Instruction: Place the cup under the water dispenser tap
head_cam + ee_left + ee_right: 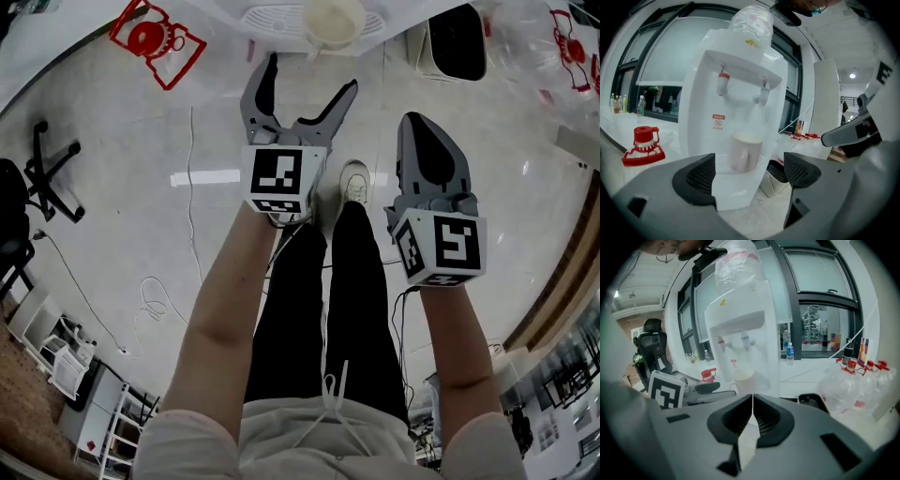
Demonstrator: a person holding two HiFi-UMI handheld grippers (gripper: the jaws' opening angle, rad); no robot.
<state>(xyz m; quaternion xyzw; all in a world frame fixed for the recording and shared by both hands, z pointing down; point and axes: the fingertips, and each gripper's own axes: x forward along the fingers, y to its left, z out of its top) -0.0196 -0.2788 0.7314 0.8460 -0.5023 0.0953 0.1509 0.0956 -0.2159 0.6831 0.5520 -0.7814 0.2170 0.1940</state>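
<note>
A pale cup [333, 21] stands on the drip tray of the white water dispenser [740, 93], below its two taps [723, 83]. My left gripper [311, 75] is open, its jaws spread wide with nothing between them, a short way back from the cup [744, 152]. In the left gripper view the gripper [749, 173] points straight at the dispenser. My right gripper [412, 127] is shut with nothing in it, held to the right and further back. The right gripper view shows its pads [753, 416] together, with the cup [743, 376] under the dispenser [740, 324] beyond.
A red bottle carrier [155, 39] lies left of the dispenser. A white bin with a black opening [455, 42] stands to its right. Large water bottles [853, 380] are further right. An office chair [42, 173] and floor cables [150, 300] are on the left. The person's legs [323, 309] are below the grippers.
</note>
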